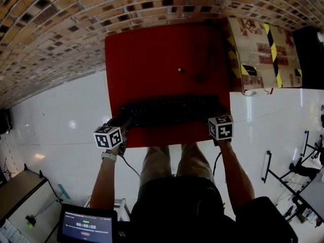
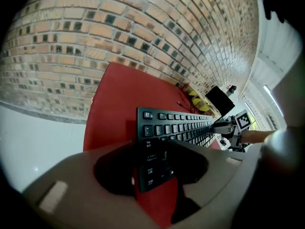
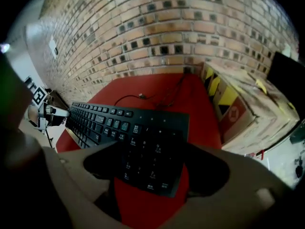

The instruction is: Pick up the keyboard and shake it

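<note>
The keyboard (image 1: pixel 172 110) lies along the near edge of the red desk (image 1: pixel 152 54). The left gripper (image 2: pixel 156 168) pinches its left end between its fingers. The right gripper (image 3: pixel 147 168) has its fingers wide around the right end, apparently not pressing. Lifted from one end only, the keyboard may twist loose, or its cable (image 1: pixel 186 73) may snag.

The keyboard (image 1: pixel 172 110) is black with small white lettering on its keys, and its cable (image 1: pixel 191 75) is black too. The table (image 1: pixel 152 54) is plain red. The wall (image 1: pixel 76 24) is orange-brown brick dotted with dark square holes. The floor (image 1: pixel 61 120) is glossy white. The cardboard box (image 1: pixel 258 49) is tan, with slanted yellow-and-black stripes and red prints. My left claw (image 2: pixel 152 171) and right claw (image 3: pixel 152 173) are dull grey-beige, and their cubes (image 1: pixel 108 136) carry black-and-white square patterns.
</note>
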`<state>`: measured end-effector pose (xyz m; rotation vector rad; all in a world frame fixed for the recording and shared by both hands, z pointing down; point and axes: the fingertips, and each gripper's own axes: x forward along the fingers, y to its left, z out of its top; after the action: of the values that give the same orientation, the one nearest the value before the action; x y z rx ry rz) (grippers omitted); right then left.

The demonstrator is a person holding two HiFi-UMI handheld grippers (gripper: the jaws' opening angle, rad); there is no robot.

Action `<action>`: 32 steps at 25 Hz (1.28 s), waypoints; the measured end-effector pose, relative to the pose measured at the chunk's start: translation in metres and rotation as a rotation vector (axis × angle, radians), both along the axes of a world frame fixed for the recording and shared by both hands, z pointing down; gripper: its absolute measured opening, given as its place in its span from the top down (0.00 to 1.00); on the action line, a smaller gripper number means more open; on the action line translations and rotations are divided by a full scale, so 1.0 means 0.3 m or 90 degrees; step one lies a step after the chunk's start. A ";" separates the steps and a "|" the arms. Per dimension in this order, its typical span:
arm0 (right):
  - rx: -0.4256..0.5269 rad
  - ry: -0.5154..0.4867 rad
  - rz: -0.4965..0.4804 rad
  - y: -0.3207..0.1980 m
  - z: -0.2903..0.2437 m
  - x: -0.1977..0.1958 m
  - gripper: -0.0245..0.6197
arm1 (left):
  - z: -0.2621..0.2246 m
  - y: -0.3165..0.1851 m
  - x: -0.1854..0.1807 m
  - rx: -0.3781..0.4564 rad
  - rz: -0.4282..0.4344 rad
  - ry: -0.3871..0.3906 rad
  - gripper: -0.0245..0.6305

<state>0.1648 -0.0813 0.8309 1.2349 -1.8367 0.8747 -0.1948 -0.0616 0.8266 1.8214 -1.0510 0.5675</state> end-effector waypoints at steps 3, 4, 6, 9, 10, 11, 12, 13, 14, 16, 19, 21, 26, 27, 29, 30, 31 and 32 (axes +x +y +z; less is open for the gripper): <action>0.118 0.007 -0.001 -0.057 -0.171 0.004 0.34 | -0.145 -0.051 0.006 0.111 -0.012 -0.001 0.64; 0.159 0.008 -0.001 -0.078 -0.243 0.002 0.34 | -0.204 -0.071 0.005 0.151 -0.018 -0.002 0.64; 0.241 0.011 0.000 -0.120 -0.401 0.002 0.34 | -0.341 -0.122 0.010 0.237 -0.029 -0.003 0.64; 0.351 0.022 0.008 -0.162 -0.646 0.018 0.34 | -0.562 -0.185 0.023 0.351 -0.039 0.000 0.64; 0.386 0.027 0.010 -0.172 -0.728 0.026 0.34 | -0.639 -0.204 0.025 0.387 -0.041 0.003 0.64; 0.423 0.029 0.012 -0.183 -0.813 0.032 0.34 | -0.718 -0.222 0.029 0.425 -0.044 0.007 0.64; 0.460 0.030 0.011 -0.195 -0.900 0.037 0.34 | -0.800 -0.240 0.033 0.465 -0.045 0.011 0.64; 0.495 0.031 0.008 -0.205 -0.986 0.041 0.34 | -0.883 -0.255 0.039 0.502 -0.047 0.015 0.64; 0.524 0.034 0.004 -0.212 -1.068 0.044 0.34 | -0.967 -0.267 0.046 0.535 -0.049 0.017 0.64; 0.573 0.042 0.003 -0.215 -1.219 0.052 0.34 | -1.119 -0.283 0.064 0.589 -0.053 0.018 0.64; 0.650 0.045 0.003 -0.204 -1.402 0.068 0.34 | -1.287 -0.283 0.083 0.655 -0.062 0.024 0.63; 0.699 0.039 0.006 -0.189 -1.499 0.069 0.34 | -1.372 -0.274 0.088 0.694 -0.070 0.024 0.63; 0.811 0.009 0.013 -0.177 -1.716 0.062 0.34 | -1.574 -0.253 0.098 0.797 -0.085 0.010 0.63; 0.833 0.006 0.015 -0.171 -1.762 0.065 0.34 | -1.626 -0.246 0.100 0.825 -0.089 0.005 0.63; 0.888 0.000 0.020 -0.138 -1.868 0.065 0.34 | -1.738 -0.213 0.100 0.890 -0.102 -0.004 0.63; 0.918 0.000 0.022 -0.110 -1.918 0.065 0.34 | -1.790 -0.187 0.098 0.921 -0.111 -0.007 0.63; 0.947 0.002 0.022 -0.080 -1.960 0.064 0.34 | -1.835 -0.159 0.095 0.950 -0.120 -0.009 0.63; 0.973 0.004 0.021 -0.052 -1.990 0.062 0.34 | -1.868 -0.135 0.090 0.974 -0.129 -0.011 0.63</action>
<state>0.1836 -0.0969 0.2337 2.0259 -2.4483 -0.8053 -0.1678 -0.1020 0.2662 2.8494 -1.8884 -0.5864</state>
